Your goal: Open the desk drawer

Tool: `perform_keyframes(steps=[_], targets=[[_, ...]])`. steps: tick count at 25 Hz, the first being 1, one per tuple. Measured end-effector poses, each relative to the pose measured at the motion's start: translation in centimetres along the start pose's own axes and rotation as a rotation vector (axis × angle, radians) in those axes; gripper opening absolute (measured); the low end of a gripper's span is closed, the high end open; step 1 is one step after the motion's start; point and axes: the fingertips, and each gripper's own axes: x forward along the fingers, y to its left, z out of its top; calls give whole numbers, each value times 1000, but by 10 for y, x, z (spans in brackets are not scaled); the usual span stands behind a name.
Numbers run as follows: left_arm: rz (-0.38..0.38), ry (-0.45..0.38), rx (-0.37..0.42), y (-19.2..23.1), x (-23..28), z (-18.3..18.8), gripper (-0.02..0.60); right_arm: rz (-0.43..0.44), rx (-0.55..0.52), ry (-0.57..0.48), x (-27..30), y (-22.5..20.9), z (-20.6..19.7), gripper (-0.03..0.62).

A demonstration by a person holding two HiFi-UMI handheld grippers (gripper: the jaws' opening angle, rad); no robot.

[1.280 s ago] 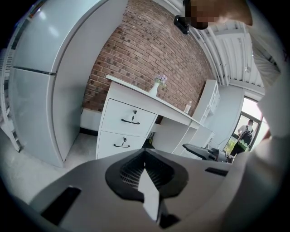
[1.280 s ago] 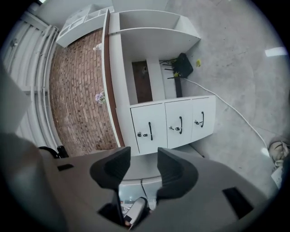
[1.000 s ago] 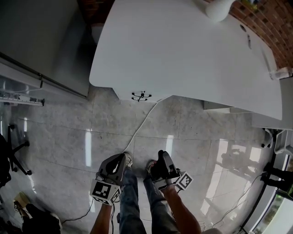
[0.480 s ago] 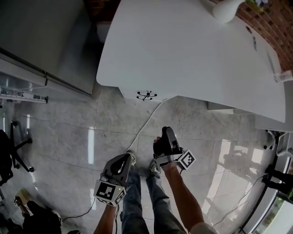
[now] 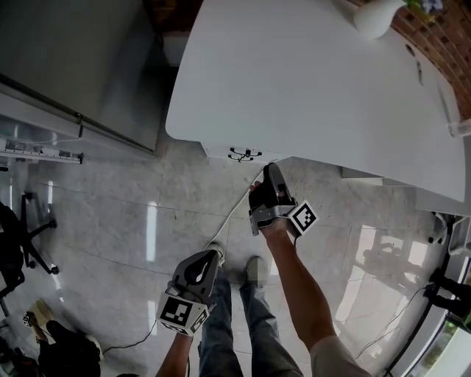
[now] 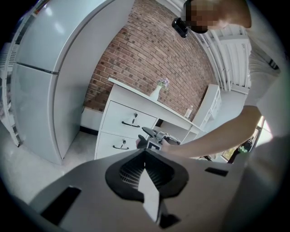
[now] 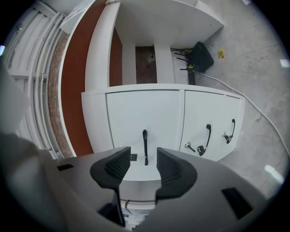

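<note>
The white desk [image 5: 309, 74] fills the upper head view, with black drawer handles [image 5: 245, 154] showing under its front edge. My right gripper [image 5: 270, 173] is held out close to that edge, a short way from the handles. In the right gripper view its jaws [image 7: 143, 159] stand open, and one black drawer handle [image 7: 145, 147] lines up in the gap ahead of them, not touched. Two more handles [image 7: 208, 134] sit on the neighbouring drawer fronts. My left gripper [image 5: 200, 271] hangs low by the person's legs, shut and empty [image 6: 145, 159].
A white cable [image 5: 232, 210] runs over the tiled floor to the desk. A tall grey cabinet [image 5: 73, 66] stands left of the desk. A white vase [image 5: 375, 16] sits on the desk top. A black box [image 7: 201, 54] lies under the desk. An office chair [image 5: 18, 247] is far left.
My right gripper has moved forward from beside the legs up to the desk's drawer front. The left gripper has stayed low. The desk is nearer in view.
</note>
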Motion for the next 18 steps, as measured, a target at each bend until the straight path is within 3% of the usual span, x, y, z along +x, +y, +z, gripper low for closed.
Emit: perform_keyframes(steps=[16, 17, 18], targets=[[74, 7, -10, 29, -18, 11, 12, 32, 27, -71, 60, 0, 16, 180], [75, 7, -11, 30, -18, 10, 12, 34, 21, -73, 61, 1, 16, 151], [74, 8, -13, 29, -17, 9, 12, 28, 9, -74, 60, 1, 15, 83]])
